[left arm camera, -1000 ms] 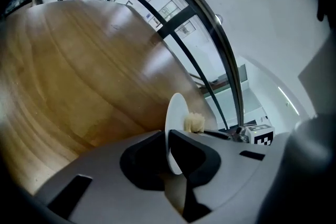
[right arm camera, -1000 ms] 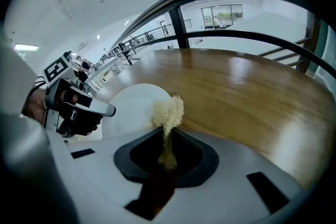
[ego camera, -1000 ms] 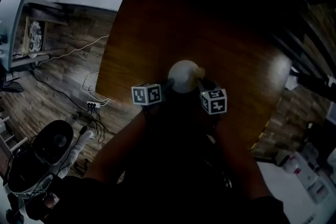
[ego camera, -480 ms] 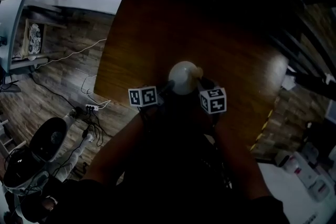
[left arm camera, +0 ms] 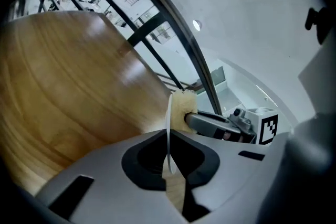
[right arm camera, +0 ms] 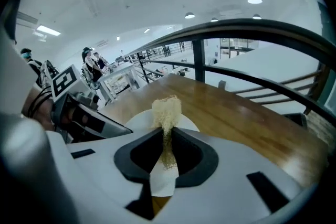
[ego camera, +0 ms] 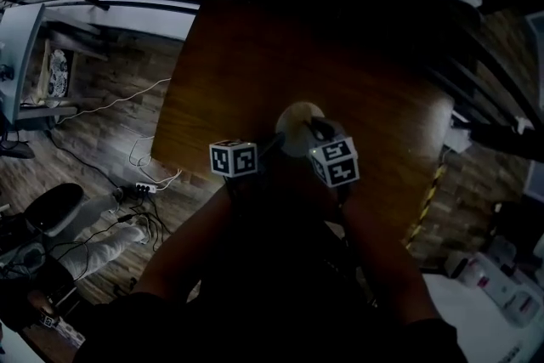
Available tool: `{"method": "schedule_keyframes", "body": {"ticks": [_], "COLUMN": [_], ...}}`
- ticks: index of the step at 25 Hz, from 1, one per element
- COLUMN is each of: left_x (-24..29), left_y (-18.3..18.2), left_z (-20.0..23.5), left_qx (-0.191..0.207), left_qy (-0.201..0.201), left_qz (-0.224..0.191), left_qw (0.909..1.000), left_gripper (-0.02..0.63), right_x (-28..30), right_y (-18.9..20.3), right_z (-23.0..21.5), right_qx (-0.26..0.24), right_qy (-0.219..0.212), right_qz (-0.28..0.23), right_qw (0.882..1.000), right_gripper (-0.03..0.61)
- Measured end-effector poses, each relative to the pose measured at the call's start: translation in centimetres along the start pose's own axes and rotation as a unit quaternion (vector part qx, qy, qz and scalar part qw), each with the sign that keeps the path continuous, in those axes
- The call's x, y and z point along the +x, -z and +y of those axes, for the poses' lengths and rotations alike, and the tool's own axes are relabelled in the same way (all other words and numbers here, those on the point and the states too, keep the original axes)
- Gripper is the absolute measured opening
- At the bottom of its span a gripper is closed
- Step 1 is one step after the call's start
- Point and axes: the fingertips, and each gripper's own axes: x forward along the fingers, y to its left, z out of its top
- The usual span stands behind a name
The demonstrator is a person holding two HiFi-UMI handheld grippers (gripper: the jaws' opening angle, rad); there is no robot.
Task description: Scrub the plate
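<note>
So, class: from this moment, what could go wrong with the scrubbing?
1. The left gripper grips the plate only by its thin rim; scrubbing pressure could pivot it loose onto the wooden table.
2. The right gripper holds the sponge by a narrow pinch; it might pull out.
</note>
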Motion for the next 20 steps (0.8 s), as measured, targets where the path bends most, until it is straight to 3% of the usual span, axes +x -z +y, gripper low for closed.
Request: {"method": "schedule_keyframes", "body": {"ticks": [6, 10, 15, 20], "left_x": [-0.8, -2.1, -4.8, -6.4], "left_y": [-3.3, -6.4, -8.4, -8.0], "left_z": [-3.5, -6.3, -8.0, -9.6], "left_qx": [0.009, -0.001, -0.012, -0.003], "left_qy": [0.021, 0.04, 0.051, 0.062], "left_qz": [-0.046, -0.099, -0.129, -0.125], "left_qw": [0.9986, 0.9943, 0.9903, 0.9902], "left_gripper": [0.02, 0.02, 0.02, 0.02], "right_x": [-3.5, -5.9, -8.3, -10.1], "right_y": [-2.7, -2.2, -1.2, -4.0], "right_z": [3.4, 3.7, 0.3, -4.0], "right_qx": [-0.044, -0.041, -0.015, -0.016], "right_qy": [-0.03, -0.032, 0.006, 0.052], "right_qz": [-0.015, -0.014, -0.006, -0.021], "right_qw": [0.998, 0.999, 1.0, 0.998], "right_gripper": [0.055, 0.055, 0.055, 0.055]}}
